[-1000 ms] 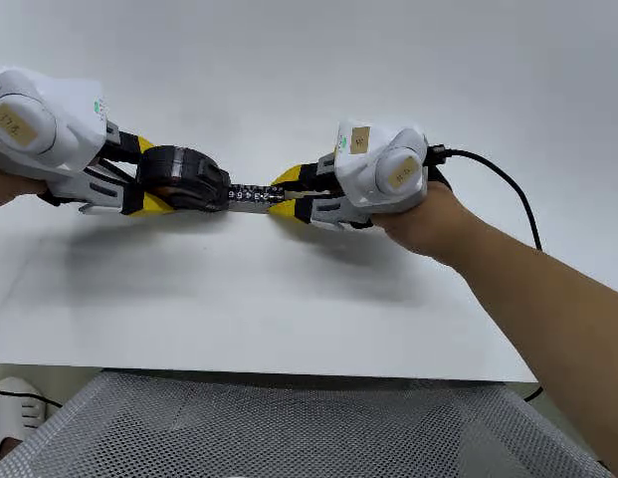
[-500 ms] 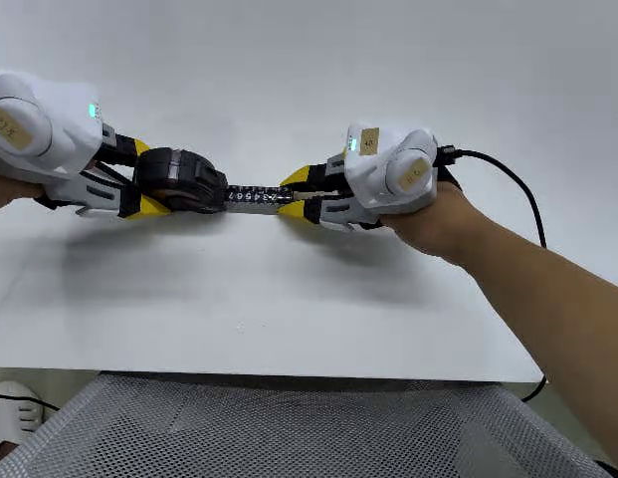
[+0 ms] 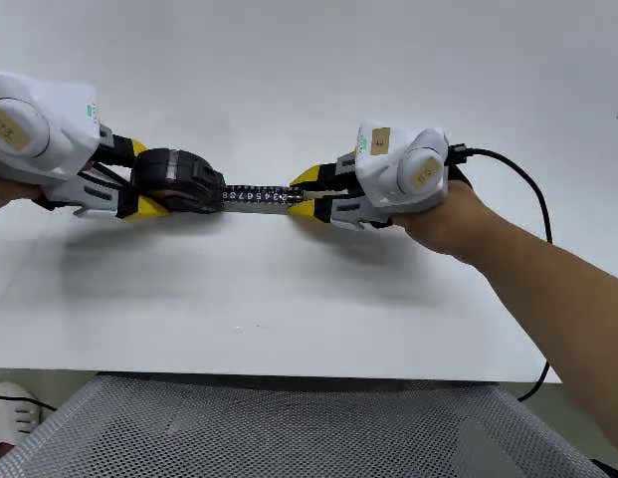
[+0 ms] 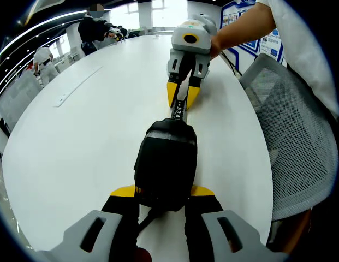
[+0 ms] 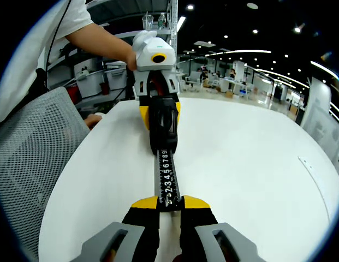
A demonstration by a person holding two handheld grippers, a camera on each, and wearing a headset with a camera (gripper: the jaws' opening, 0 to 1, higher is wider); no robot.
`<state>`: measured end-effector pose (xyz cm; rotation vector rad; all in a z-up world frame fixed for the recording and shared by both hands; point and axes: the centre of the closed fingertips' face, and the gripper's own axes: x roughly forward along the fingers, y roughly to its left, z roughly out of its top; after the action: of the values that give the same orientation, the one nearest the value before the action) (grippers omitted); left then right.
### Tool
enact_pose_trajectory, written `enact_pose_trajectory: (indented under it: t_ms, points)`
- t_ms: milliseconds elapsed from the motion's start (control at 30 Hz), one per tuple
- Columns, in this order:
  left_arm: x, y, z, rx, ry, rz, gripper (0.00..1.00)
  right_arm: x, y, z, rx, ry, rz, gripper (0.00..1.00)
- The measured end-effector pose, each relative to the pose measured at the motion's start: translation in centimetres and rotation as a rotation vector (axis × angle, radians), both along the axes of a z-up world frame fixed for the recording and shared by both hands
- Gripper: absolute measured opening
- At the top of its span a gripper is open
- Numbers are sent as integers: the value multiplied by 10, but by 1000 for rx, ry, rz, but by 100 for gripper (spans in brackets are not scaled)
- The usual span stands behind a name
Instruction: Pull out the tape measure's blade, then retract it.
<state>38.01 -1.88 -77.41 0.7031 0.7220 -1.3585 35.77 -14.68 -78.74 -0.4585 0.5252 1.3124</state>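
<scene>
Black case: the tape measure's body (image 3: 179,181) is clamped between the jaws of our left tongs (image 3: 149,179), low over the white bench (image 3: 289,289); we cannot tell whether it touches the surface.
Blade: a short run of the blade (image 3: 257,196) stretches straight from the case mouth to our right tongs (image 3: 301,194).
Right tongs: closed on the blade's free end, gripping it flat.
Change: over the last second our right tongs have drawn away from the case, and more of the printed scale now shows between the two; the case has stayed where it was.
Meaning: we judge the pull-out is under way but early, with most of the blade still wound inside.
Next: we would keep drawing in line with the case mouth, then ease back so it retracts without snapping.
</scene>
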Motion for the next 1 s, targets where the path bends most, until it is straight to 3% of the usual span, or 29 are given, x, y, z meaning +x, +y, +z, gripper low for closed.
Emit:
enact_pose_trajectory:
  t_ms: [1000]
  points:
    - [-1,-1,-1,0,-2,3,26,-4,-29,-2,-39,2,-7,9]
